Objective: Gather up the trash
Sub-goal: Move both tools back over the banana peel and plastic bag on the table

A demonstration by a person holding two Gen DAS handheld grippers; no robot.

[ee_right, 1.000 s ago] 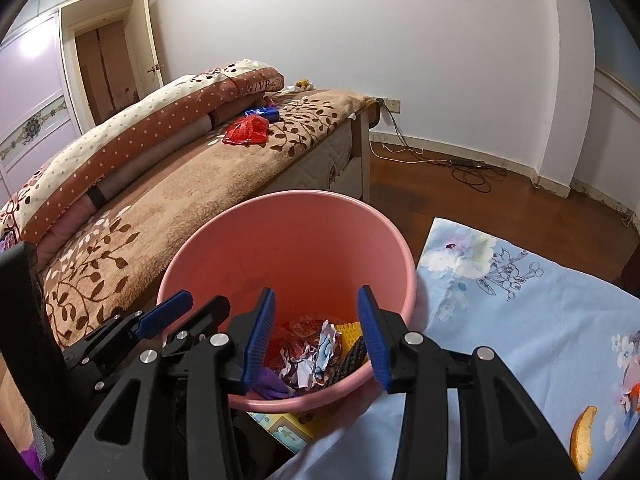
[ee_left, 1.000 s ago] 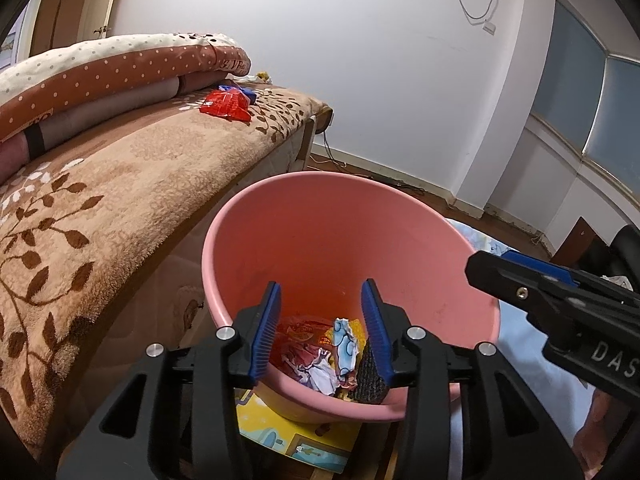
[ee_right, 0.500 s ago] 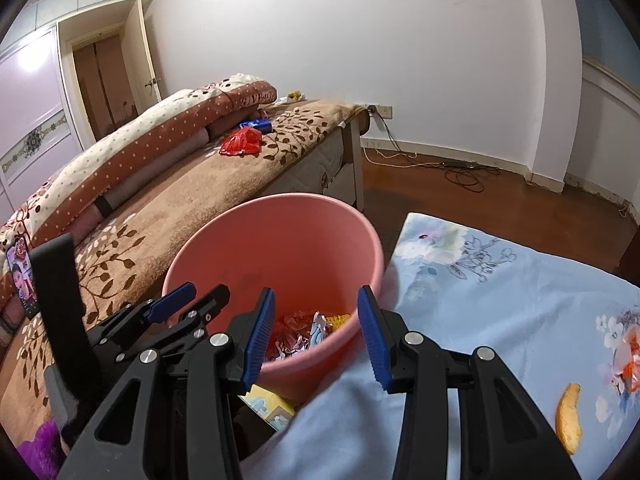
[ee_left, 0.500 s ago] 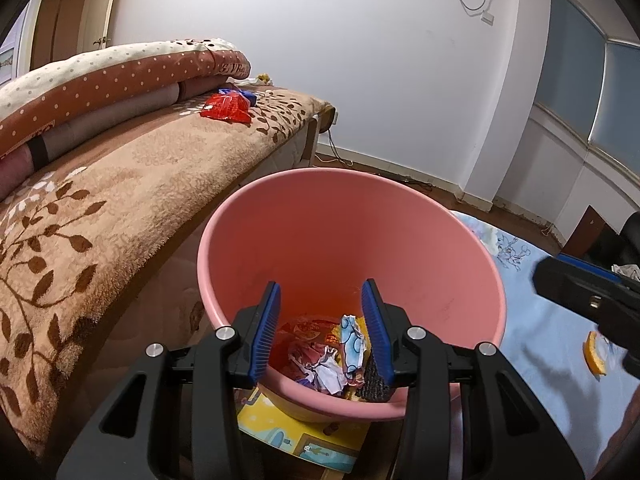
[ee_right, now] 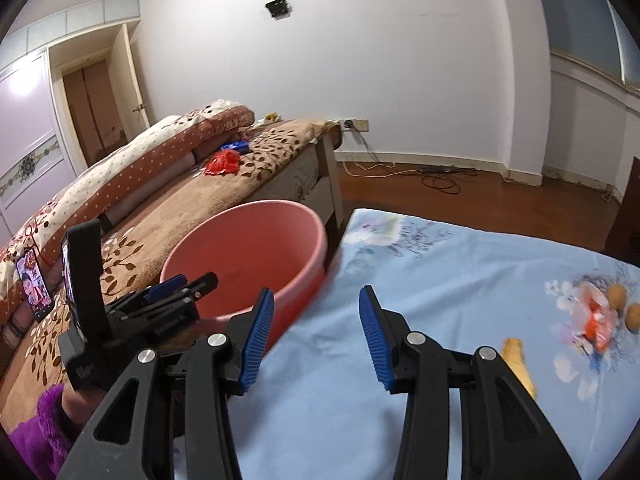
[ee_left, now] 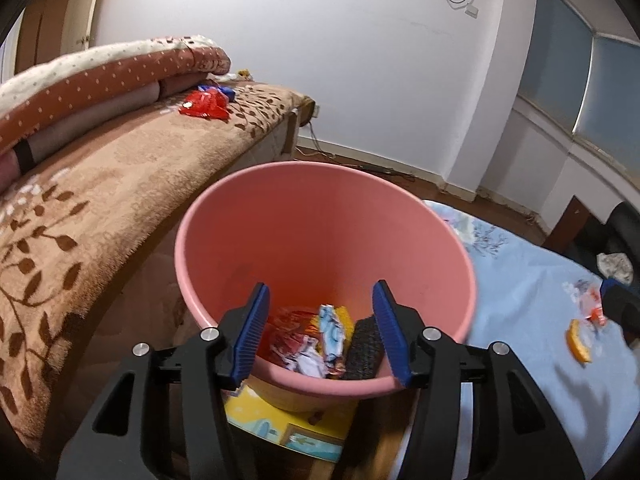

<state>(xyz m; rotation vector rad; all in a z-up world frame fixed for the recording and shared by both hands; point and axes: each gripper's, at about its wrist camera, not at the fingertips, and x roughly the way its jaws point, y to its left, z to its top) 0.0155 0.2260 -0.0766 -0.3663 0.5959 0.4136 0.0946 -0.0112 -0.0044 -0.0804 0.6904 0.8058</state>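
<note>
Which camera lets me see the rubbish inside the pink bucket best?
The left wrist view. It looks down into the pink bucket, so the wrappers at the bottom show. The right wrist view shows only the bucket's rim and inner wall, no rubbish.

A bed (ee_right: 168, 216) with a brown leaf-patterned blanket (ee_left: 80, 208) runs along the left. A rolled quilt (ee_left: 100, 76) with white dots lies along its far side. A second bed has a pale blue floral sheet (ee_right: 440, 300). A white wall (ee_left: 360, 60) stands behind, with a small dark box (ee_right: 277, 9) mounted high. Cables (ee_right: 436, 176) lie on the wooden floor (ee_right: 480, 208). A brown door (ee_right: 94, 112) is at far left. A phone (ee_right: 34, 290), screen lit, rests on the blanket.
</note>
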